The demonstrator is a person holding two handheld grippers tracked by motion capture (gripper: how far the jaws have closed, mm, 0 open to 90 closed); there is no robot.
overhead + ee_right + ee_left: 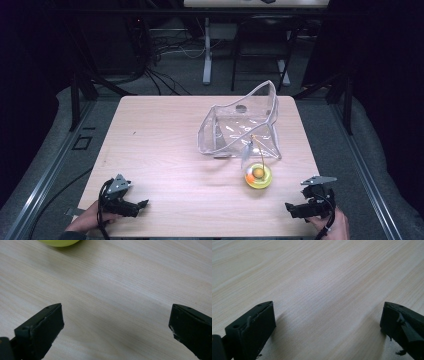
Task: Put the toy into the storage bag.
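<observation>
A clear plastic pouch [240,125] lies open on the far right part of the wooden table [160,130]. Just in front of it sits a round yellow-green toy [258,176] with an orange ball inside and a thin stalk rising from it; its edge [58,242] peeks in at the top of the right gripper view. My left gripper [141,204] rests low at the near left edge, jaws wide apart over bare wood [327,312]. My right gripper [289,207] sits at the near right edge, also open [116,317], a short way from the toy.
Beyond the table stand a desk leg [207,50] and dark chair legs, with loose cables [165,80] on the grey floor. Black frame posts [76,95] flank both sides. Bare wood lies between the two grippers.
</observation>
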